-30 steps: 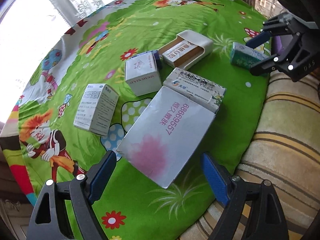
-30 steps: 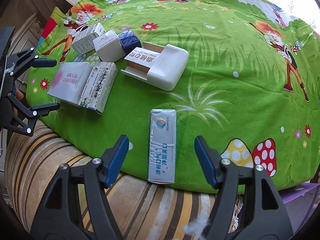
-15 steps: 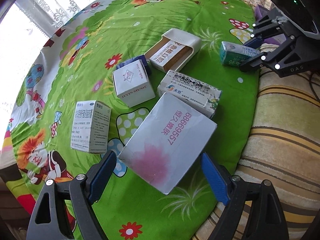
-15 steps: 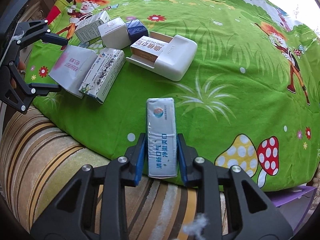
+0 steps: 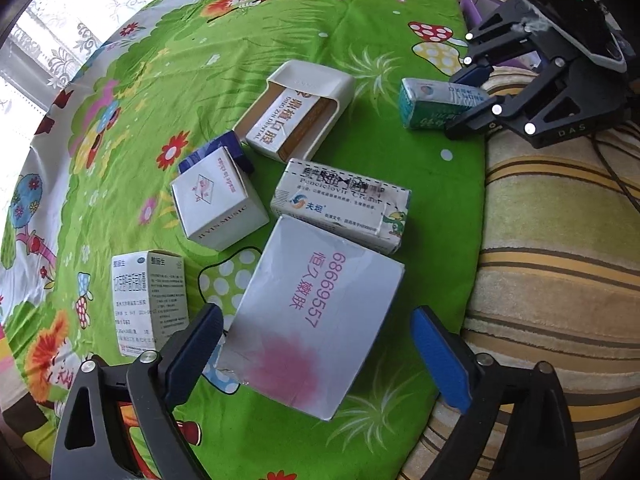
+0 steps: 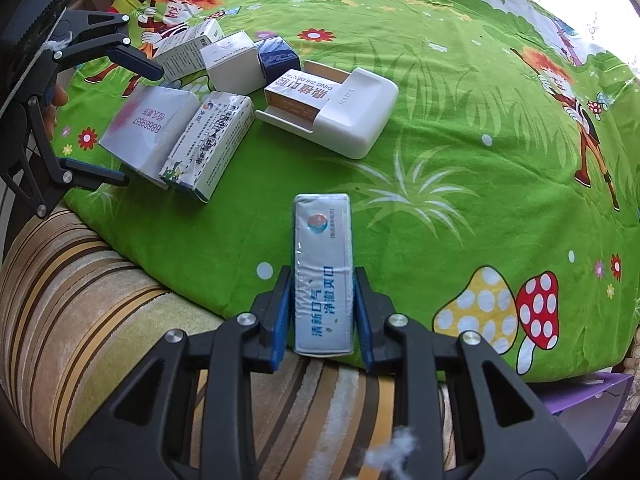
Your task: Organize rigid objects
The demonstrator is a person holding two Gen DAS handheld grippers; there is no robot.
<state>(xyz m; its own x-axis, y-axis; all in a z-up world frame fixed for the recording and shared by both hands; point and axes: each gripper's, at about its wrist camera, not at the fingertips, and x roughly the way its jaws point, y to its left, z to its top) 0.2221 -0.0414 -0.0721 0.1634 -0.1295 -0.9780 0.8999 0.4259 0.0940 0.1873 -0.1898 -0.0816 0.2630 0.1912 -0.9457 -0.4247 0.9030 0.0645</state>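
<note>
Open left tool [image 5: 316, 344] straddles pink-printed box [image 5: 312, 332].

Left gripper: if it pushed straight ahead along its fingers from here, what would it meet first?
Probably the flat white box with pink print: it lies between the open left gripper's fingers, with the Penciclovir cream box just beyond it. Height above the box is unclear.

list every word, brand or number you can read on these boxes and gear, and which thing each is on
"68669557": flat white box with pink print
"JIYIN MUSIC": white cube box; "made in china" on its side
"DING ZHI DENTAL": box in the white tray
"Penciclovir Cream": long white box
"DAS": right gripper
Chinese print on the teal-ended box held by the right gripper, and the fine print on the upright box, I cannot transcribe reliably.
</note>
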